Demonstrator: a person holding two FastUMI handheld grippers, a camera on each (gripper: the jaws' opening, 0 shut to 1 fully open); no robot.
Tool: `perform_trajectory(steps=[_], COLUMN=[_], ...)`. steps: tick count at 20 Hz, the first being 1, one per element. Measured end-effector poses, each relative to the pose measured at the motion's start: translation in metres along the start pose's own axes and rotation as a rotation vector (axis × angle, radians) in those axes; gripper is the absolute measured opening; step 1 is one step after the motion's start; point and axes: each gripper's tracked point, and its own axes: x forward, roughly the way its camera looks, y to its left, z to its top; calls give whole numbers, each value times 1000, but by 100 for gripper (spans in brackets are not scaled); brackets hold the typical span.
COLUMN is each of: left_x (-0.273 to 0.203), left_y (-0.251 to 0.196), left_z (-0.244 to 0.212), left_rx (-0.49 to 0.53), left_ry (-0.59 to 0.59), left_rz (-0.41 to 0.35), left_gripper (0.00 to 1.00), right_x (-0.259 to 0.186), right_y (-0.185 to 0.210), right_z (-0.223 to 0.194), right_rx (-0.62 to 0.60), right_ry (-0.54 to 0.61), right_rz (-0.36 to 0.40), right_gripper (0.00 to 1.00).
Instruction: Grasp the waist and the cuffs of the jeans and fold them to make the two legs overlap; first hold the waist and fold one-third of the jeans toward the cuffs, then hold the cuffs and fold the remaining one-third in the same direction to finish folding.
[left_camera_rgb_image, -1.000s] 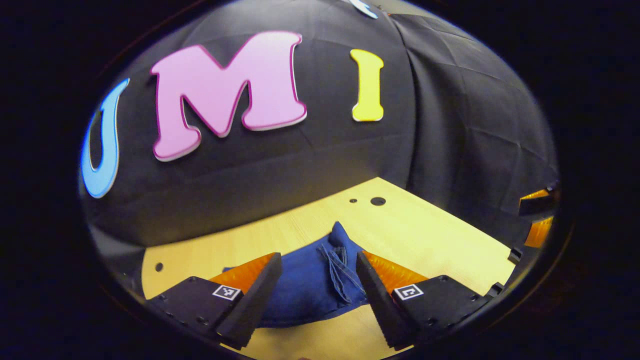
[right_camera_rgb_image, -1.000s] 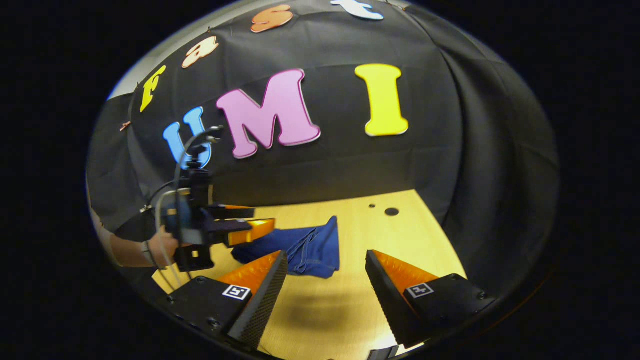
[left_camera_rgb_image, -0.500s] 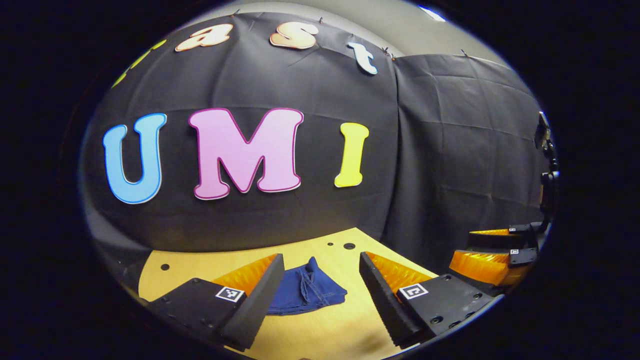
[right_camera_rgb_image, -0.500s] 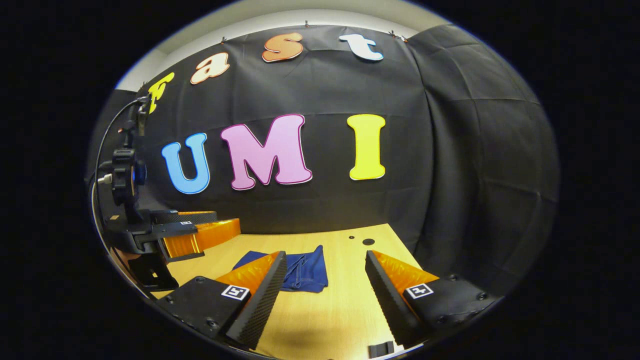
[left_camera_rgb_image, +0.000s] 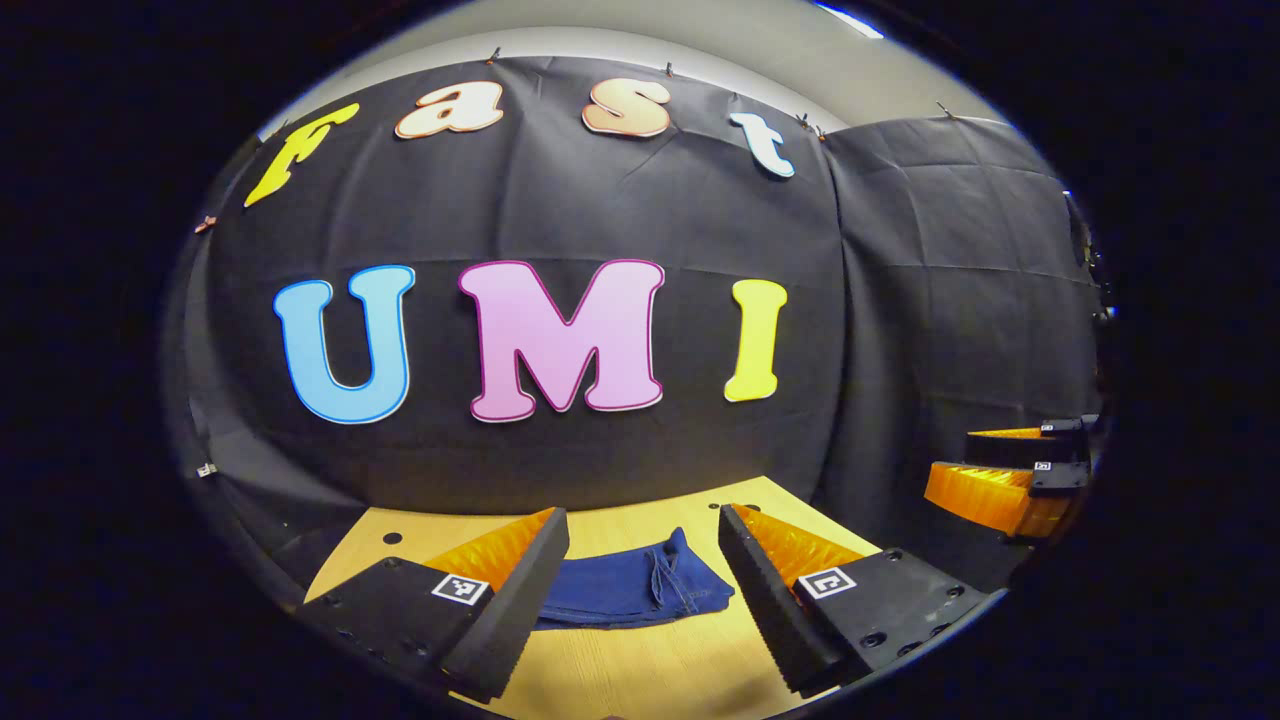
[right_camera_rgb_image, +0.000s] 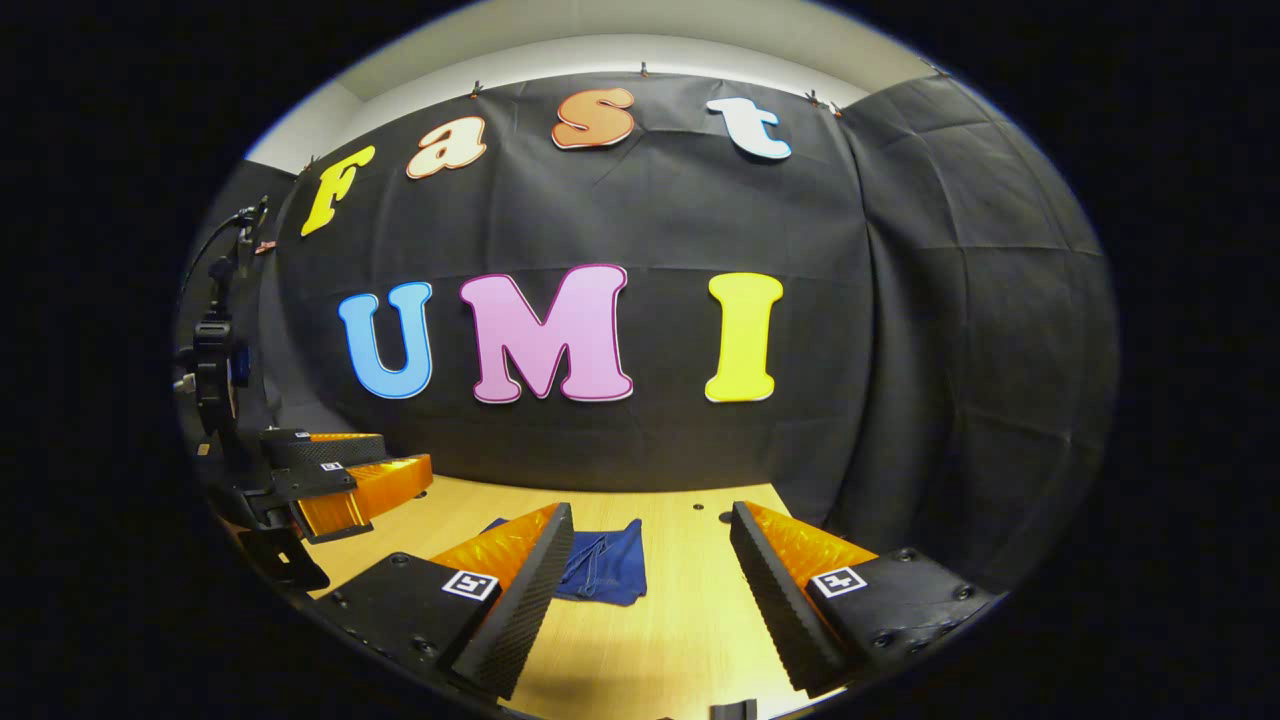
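The blue jeans (left_camera_rgb_image: 640, 592) lie folded in a compact bundle on the wooden table (left_camera_rgb_image: 660, 670), seen past the fingers in the left gripper view. My left gripper (left_camera_rgb_image: 642, 530) stands open above and behind the bundle, nothing between its fingers. In the right gripper view the folded jeans (right_camera_rgb_image: 606, 568) lie farther off on the table (right_camera_rgb_image: 660, 640). My right gripper (right_camera_rgb_image: 650, 520) is open and holds nothing. The left gripper (right_camera_rgb_image: 345, 480) also appears at the left of the right gripper view, and the right gripper (left_camera_rgb_image: 1010, 475) at the right edge of the left gripper view.
The black cloth wall (right_camera_rgb_image: 620, 440) closes off the back and right side of the table. Small round holes (right_camera_rgb_image: 727, 517) mark the tabletop near the far right corner. Bare wood lies in front of the jeans.
Both grippers have drawn back and up from the jeans and tilted toward level, so the bundle looks smaller and lower. The jeans stay folded on the table.
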Motion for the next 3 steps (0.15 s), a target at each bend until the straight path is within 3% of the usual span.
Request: perform_trajectory(steps=[3], left_x=[31], left_y=[-4], left_z=[19], left_rx=[-5], left_ry=[-47], left_rz=[37], left_gripper=[96], right_x=[27], right_y=[-10], right_z=[8], right_rx=[-21], right_ry=[-18], right_rz=[52], right_gripper=[97])
